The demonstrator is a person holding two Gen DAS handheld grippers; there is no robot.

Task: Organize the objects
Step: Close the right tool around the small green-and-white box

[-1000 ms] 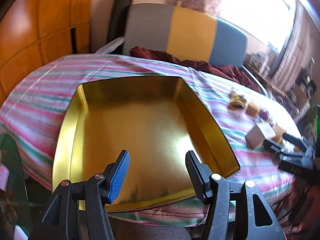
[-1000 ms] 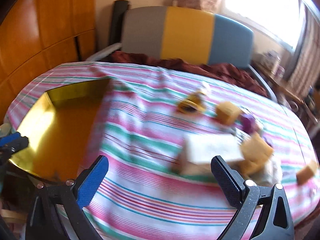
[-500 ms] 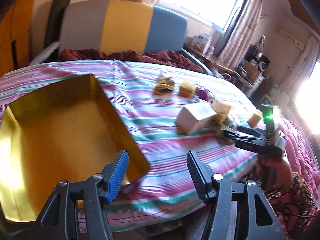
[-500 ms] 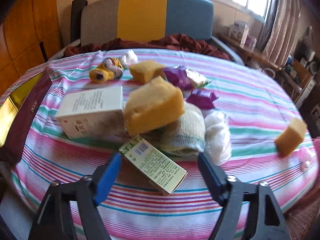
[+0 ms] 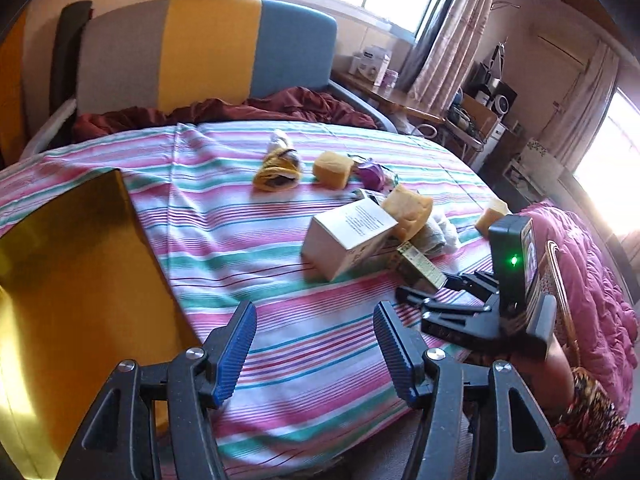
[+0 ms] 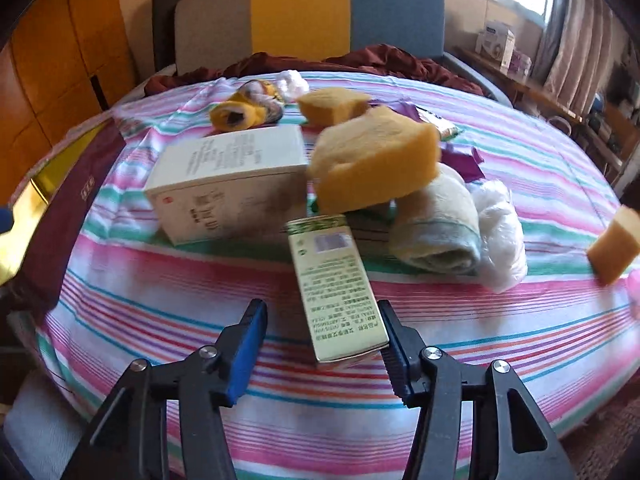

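Observation:
A slim green carton (image 6: pixel 340 288) lies on the striped cloth between the fingers of my right gripper (image 6: pixel 322 324). Its jaws are closing; the right pad is at the carton's edge, the left pad stands clear of it. The left wrist view shows that right gripper (image 5: pixel 430 286) at the carton (image 5: pixel 420 264). Behind it lie a white box (image 6: pixel 228 176), a yellow sponge (image 6: pixel 376 156), a rolled towel (image 6: pixel 440 220) and a white bag (image 6: pixel 500 232). My left gripper (image 5: pixel 314 332) hangs open over bare cloth, beside the gold tin (image 5: pixel 60 280).
Farther back lie a yellow sock roll (image 5: pixel 278 170), a second sponge (image 5: pixel 333 168) and a purple wrapper (image 5: pixel 372 172). A third sponge (image 6: pixel 616 244) sits near the table's right edge. A striped chair (image 5: pixel 208 48) stands behind the round table.
The left wrist view swung right, from over the gold tin to the cloth and the pile. My right gripper came down to the green carton and its jaws narrowed around it.

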